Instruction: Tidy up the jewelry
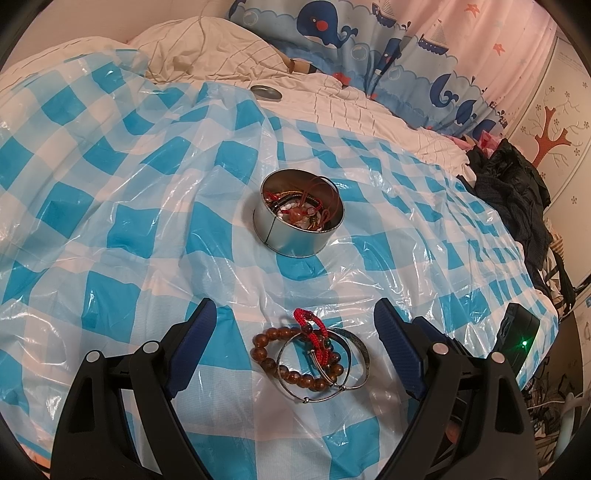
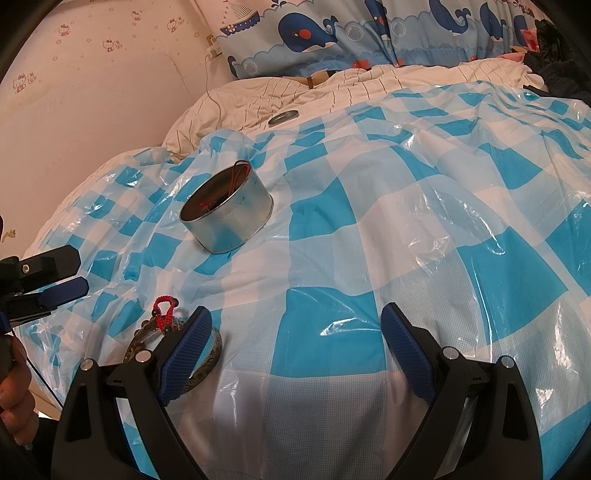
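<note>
A round metal tin (image 1: pixel 299 229) stands on the blue-and-white checked plastic sheet (image 1: pixel 129 221) and holds several cords and beaded pieces. Nearer to me lies a small pile: a brown wooden bead bracelet (image 1: pixel 258 350), two silver bangles (image 1: pixel 360 350) and a red knotted cord (image 1: pixel 314 328). My left gripper (image 1: pixel 293 308) is open, its blue pads on either side of the pile and touching nothing. In the right wrist view the tin (image 2: pixel 229 218) sits ahead on the left. My right gripper (image 2: pixel 297 314) is open over bare sheet, and its left finger hides part of the bangle (image 2: pixel 213 352).
The tin's lid (image 1: pixel 265 92) lies farther back on the striped white quilt (image 1: pixel 351 103). Dark clothes (image 1: pixel 513 192) are heaped at the right edge, beside a black device with a green light (image 1: pixel 517 339). Whale-print fabric (image 2: pixel 314 33) lines the back. A hand (image 2: pixel 14 398) holds the left gripper (image 2: pixel 79 271).
</note>
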### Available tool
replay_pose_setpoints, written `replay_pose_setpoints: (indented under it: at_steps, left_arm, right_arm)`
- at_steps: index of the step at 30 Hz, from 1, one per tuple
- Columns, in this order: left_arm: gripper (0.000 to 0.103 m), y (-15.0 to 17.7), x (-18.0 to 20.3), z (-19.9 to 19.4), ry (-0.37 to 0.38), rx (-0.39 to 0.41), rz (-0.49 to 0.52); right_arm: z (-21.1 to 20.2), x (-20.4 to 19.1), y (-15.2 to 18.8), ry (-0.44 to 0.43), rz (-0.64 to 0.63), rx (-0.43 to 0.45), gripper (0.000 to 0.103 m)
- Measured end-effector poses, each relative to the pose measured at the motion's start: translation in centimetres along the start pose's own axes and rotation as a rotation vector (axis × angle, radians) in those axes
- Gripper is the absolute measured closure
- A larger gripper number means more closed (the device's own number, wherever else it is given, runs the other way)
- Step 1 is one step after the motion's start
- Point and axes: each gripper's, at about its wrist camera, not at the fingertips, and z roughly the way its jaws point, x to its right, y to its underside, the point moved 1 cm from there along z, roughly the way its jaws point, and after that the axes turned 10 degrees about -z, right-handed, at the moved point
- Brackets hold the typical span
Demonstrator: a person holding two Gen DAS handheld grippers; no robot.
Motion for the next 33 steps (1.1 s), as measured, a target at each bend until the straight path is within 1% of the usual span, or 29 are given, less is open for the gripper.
replay_pose_setpoints:
  at_steps: [22,26,29,33]
  left_arm:
    - [0.020,0.1,-0.3,-0.1,-0.003,0.003,0.003]
    - [0.020,-0.4,-2.8,-1.2,-0.023,0.029,-0.042]
    - [0.020,-1.0,-5.7,-2.0,-0.052,0.047,-0.084]
    - [0.020,-1.3,-8.3,-2.8,-0.090,0.060,-0.113]
  right_arm:
    - [0.0,0.0,0.0,0.000,-0.001,0.000,0.014]
    - [-0.1,-0.2,-0.2,0.006,-0.003,-0.008,0.014]
    - [-0.2,0.0,-0.2,0.002,0.019,-0.004,0.014]
    - [-0.6,-0.2,-0.5,0.016,0.032,-0.001,0.014]
